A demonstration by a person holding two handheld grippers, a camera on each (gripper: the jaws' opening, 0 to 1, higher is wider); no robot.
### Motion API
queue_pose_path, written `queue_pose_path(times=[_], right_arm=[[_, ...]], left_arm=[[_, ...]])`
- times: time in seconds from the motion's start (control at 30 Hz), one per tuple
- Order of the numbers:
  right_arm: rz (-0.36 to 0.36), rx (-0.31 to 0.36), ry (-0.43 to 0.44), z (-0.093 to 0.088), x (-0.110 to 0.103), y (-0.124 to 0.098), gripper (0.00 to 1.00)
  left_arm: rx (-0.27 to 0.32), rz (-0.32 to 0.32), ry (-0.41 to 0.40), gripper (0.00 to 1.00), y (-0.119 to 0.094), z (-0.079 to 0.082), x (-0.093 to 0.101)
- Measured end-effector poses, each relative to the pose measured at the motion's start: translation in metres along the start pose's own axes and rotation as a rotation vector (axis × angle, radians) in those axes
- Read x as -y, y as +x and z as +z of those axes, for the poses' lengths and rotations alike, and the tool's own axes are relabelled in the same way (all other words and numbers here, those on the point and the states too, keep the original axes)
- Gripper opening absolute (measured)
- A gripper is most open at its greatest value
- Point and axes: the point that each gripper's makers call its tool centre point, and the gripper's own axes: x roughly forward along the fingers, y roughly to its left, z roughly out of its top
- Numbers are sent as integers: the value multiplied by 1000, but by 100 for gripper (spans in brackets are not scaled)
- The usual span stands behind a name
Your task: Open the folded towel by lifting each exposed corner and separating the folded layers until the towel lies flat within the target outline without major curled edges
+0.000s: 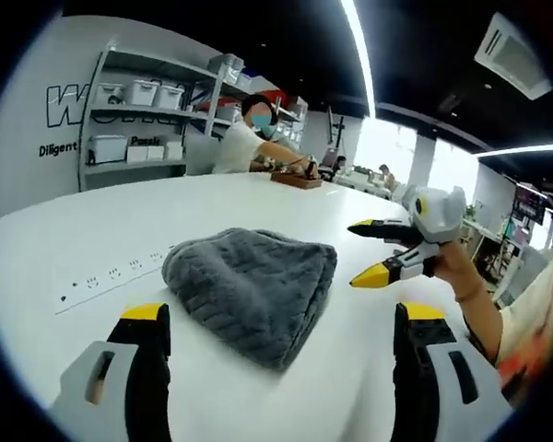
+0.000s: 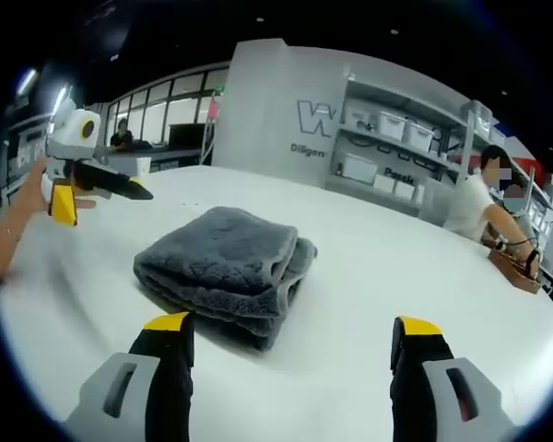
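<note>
A grey fluffy towel (image 1: 249, 285) lies folded in several layers on the white table (image 1: 92, 230), just beyond my left gripper (image 1: 284, 318), whose jaws stand wide open with nothing between them. From the right, my right gripper (image 1: 361, 252) hovers open beside the towel's right edge, held by a hand. In the right gripper view the towel (image 2: 226, 267) shows its stacked folded edges facing the camera. My right gripper (image 2: 293, 324) is open in front of it, apart from the cloth. The left gripper (image 2: 101, 201) hangs open at the far left, above the table.
A row of sockets (image 1: 111, 276) is set into the table left of the towel. A seated person (image 1: 244, 138) works at the table's far side beside a wooden box (image 1: 295, 180). Shelves with white bins (image 2: 387, 138) line the back wall.
</note>
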Motion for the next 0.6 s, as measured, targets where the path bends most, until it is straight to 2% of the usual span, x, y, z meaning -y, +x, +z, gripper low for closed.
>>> queue_pose_path(times=[0.1,0.2,0.4,0.53,0.6], right_arm=[[5,-2,-4,0,-1,0,88],[11,0,-5,0,-2,-1,90],[33,-19,-18,-4,-5,-3,95],[53,-18,-31,-3,-8,-5,96],[75,-11,-25,-2,-11,-7,98]], left_arm=[[-9,18,48,98,12,7,2],[-39,95,107,96,23,7,-5],[-43,108,106,87,51,7,-3],[-45,120,108,81,62,4,-1],[-49,108,139,75,68,3,6]])
